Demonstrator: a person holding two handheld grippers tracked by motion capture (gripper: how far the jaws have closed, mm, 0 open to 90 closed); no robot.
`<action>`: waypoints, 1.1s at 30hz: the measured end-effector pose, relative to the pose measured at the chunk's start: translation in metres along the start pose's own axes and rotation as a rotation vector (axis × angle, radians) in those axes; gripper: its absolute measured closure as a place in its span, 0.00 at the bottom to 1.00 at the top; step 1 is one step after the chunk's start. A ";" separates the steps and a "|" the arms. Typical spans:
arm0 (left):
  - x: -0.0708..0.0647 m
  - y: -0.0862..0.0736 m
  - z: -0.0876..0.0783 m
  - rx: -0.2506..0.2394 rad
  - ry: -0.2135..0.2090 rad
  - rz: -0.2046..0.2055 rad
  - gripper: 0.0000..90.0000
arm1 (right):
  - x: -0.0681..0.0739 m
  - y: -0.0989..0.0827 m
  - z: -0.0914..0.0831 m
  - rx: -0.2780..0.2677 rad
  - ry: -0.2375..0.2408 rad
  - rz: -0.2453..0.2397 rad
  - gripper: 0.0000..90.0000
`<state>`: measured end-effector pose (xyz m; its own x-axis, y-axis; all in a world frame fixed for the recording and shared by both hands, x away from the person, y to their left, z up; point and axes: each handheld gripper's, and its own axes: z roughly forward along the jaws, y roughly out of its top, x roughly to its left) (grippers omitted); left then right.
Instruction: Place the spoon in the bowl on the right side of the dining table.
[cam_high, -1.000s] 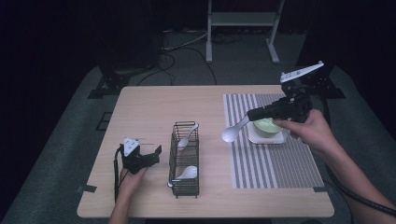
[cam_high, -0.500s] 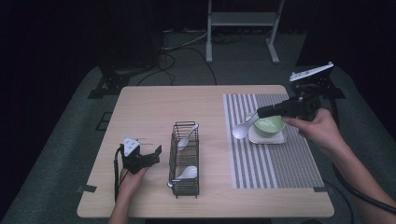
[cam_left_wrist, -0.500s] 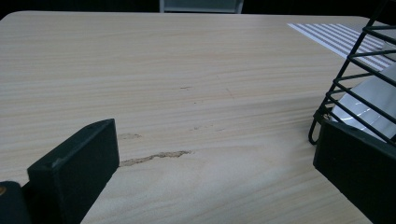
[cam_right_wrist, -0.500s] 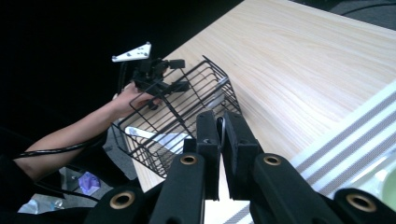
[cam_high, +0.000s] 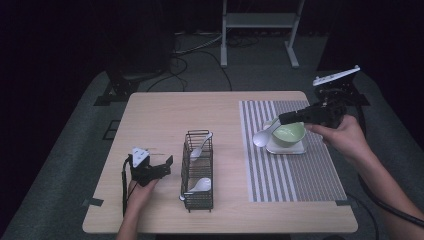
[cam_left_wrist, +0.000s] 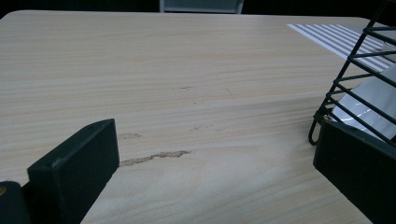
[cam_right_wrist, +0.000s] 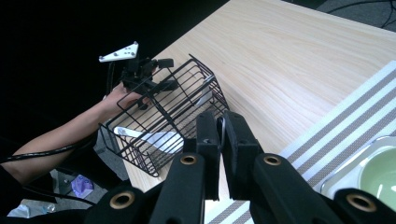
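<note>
Holding two white spoons, wire basket (cam_high: 199, 170), green bowl (cam_high: 289, 134) on tray (cam_high: 286, 148)

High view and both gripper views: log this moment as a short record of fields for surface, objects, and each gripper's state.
surface: wooden table, striped placemat on its right part
rack: black wire basket holding two white spoons
dish: green bowl on a white square plate, on the placemat
right gripper: shut on white spoon, its bowl end beside the plate
left gripper: open, resting on the table left of the basket
</note>
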<state>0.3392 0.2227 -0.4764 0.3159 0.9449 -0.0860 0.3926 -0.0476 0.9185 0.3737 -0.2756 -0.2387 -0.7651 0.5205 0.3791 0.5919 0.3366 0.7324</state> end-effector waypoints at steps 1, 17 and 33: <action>0.000 0.000 0.000 0.000 0.000 0.001 0.00 | 0.000 0.000 0.000 0.000 -0.001 0.002 0.95; 0.000 0.000 0.000 0.000 -0.001 0.001 0.00 | -0.023 -0.009 -0.005 -0.005 -0.058 0.050 0.95; 0.000 0.000 0.000 -0.002 -0.001 0.001 0.00 | -0.041 -0.017 -0.012 -0.020 -0.093 0.093 0.95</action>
<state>0.3392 0.2226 -0.4765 0.3170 0.9446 -0.0852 0.3903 -0.0480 0.9195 0.3920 -0.3124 -0.2598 -0.6798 0.6193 0.3927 0.6532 0.2679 0.7082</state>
